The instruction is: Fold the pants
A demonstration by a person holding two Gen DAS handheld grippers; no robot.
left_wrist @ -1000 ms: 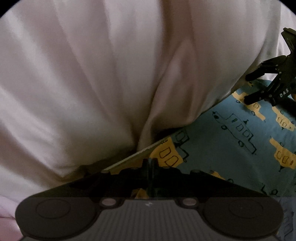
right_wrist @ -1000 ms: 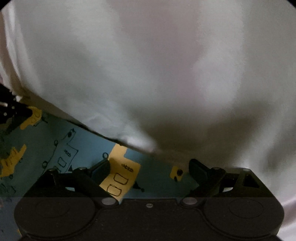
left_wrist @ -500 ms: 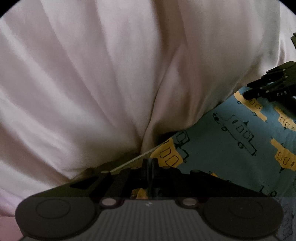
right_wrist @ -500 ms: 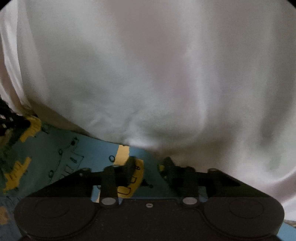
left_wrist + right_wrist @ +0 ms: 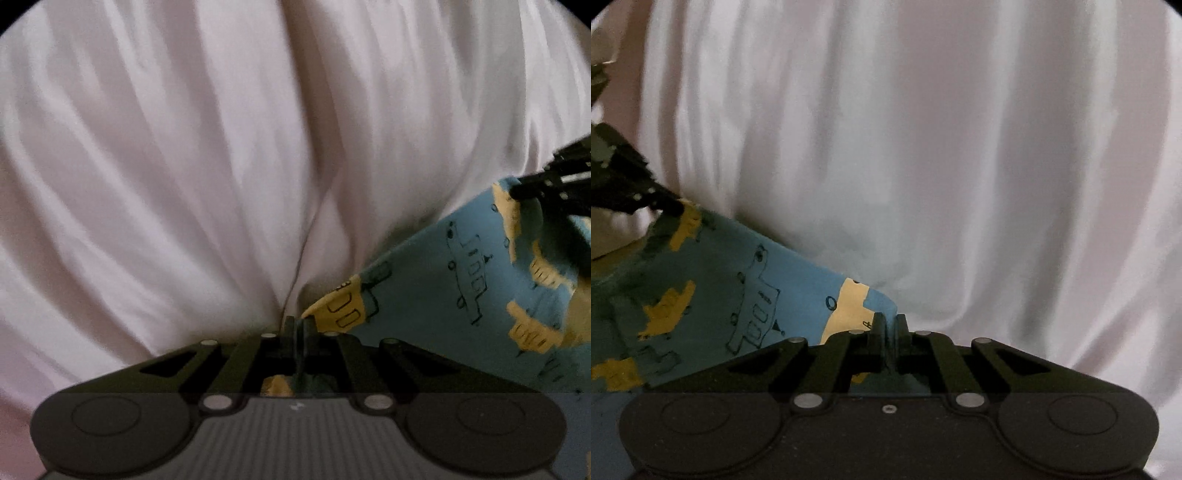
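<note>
The pants (image 5: 461, 280) are blue cloth printed with yellow and outlined vehicles. In the left wrist view they stretch from my left gripper (image 5: 298, 325) to the right edge. That gripper is shut on a corner of them. At the far right the right gripper (image 5: 524, 190) pinches the other end. In the right wrist view the pants (image 5: 746, 295) run left from my right gripper (image 5: 889, 325), which is shut on their corner. The left gripper (image 5: 670, 206) shows dark at the left edge, holding the far end. The rest of the garment is hidden.
A wrinkled white sheet (image 5: 184, 166) fills the background of both views, and the sheet (image 5: 960, 147) lies close behind the held cloth. A pinkish patch (image 5: 14, 435) shows at the lower left corner of the left wrist view.
The right gripper went from open to shut on the pants' corner. Both grippers have lifted the cloth edge, which now hangs taut between them. The left stayed shut.
</note>
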